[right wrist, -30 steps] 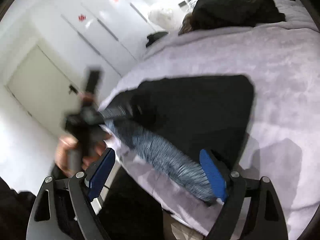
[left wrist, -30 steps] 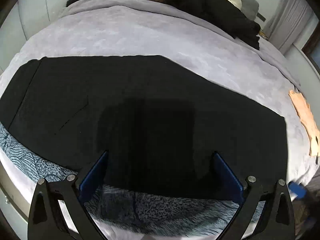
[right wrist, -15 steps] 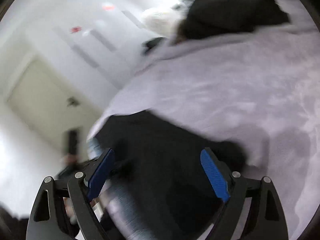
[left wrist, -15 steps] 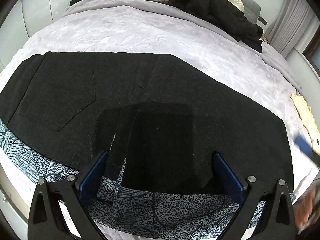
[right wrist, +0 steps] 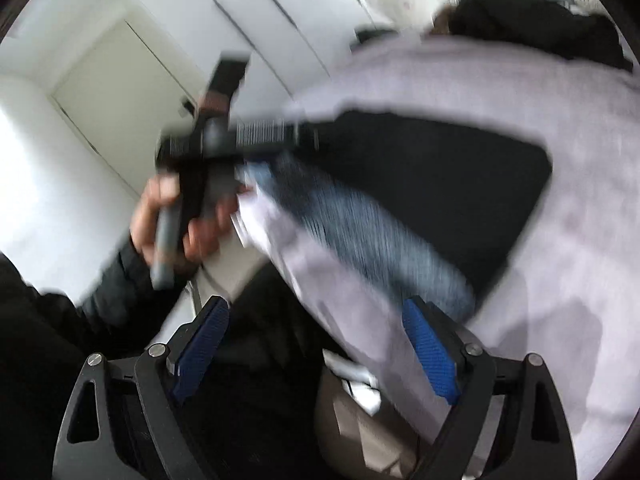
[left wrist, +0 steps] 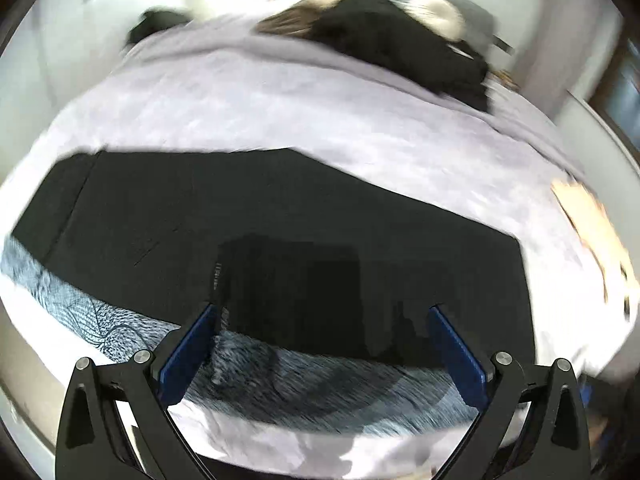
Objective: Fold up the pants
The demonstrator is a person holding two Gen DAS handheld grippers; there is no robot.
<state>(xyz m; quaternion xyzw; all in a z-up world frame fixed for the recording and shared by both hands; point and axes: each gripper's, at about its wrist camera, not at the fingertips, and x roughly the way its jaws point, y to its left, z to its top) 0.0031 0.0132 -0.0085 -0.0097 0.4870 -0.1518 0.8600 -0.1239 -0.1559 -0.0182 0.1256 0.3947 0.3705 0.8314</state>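
Black pants (left wrist: 280, 220) lie folded flat across the near part of a lilac bedspread (left wrist: 300, 112). A blue-grey patterned cloth (left wrist: 312, 376) runs under their near edge. My left gripper (left wrist: 320, 348) is open and empty, hovering over the near edge of the pants. In the right wrist view the pants (right wrist: 432, 176) and the patterned cloth (right wrist: 372, 236) lie at the bed's edge. My right gripper (right wrist: 316, 348) is open and empty, off the bed's side. The hand-held left gripper (right wrist: 224, 140) shows there, blurred.
A pile of black and brown clothes (left wrist: 384, 40) and a white cushion (left wrist: 436, 16) lie at the far end of the bed. A tan item (left wrist: 592, 232) lies at the right edge. White wardrobe doors (right wrist: 280, 12) and a door (right wrist: 116, 92) stand beside the bed.
My left gripper has pulled back and up from the pants; its view is blurred. My right gripper has swung left and away from the bed, so the left hand shows again.
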